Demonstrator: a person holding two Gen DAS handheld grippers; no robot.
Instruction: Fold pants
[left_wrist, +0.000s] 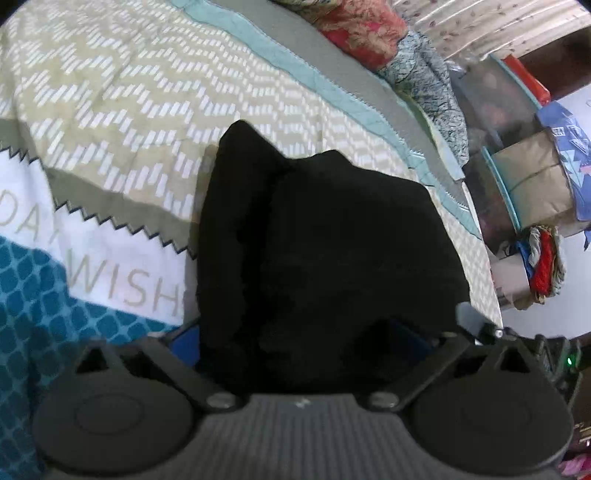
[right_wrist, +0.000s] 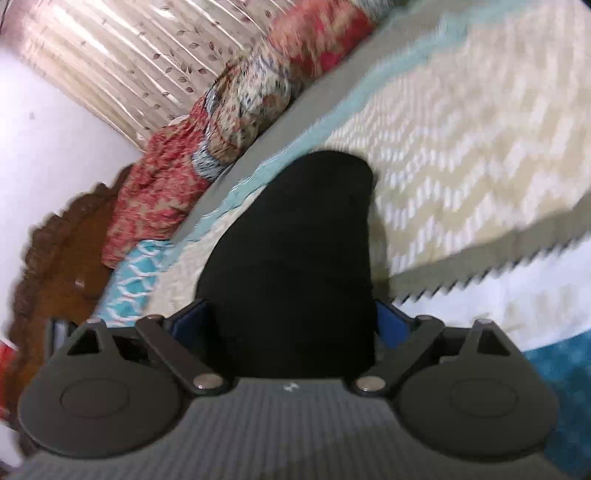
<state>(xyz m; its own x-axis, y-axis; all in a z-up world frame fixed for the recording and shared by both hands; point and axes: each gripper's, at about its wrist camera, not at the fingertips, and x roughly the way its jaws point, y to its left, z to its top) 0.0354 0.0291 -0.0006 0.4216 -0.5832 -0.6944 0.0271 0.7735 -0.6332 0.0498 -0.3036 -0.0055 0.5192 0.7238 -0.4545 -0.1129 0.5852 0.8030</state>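
Note:
The black pants (left_wrist: 317, 243) hang bunched in front of the left wrist camera, over the patterned bedspread (left_wrist: 140, 96). My left gripper (left_wrist: 306, 332) is shut on the pants; the cloth hides its fingertips, only blue finger edges show. In the right wrist view the black pants (right_wrist: 295, 258) drape forward from my right gripper (right_wrist: 295, 325), which is shut on them, with blue fingers (right_wrist: 391, 325) showing at each side. The cloth is lifted above the bed (right_wrist: 461, 147).
Floral pillows and bedding (left_wrist: 373, 33) lie along the far bed edge, also in the right wrist view (right_wrist: 229, 110). Shelves with boxes and clothes (left_wrist: 524, 184) stand beyond the bed. A wooden headboard (right_wrist: 55, 258) and a curtain (right_wrist: 129, 48) are at the left.

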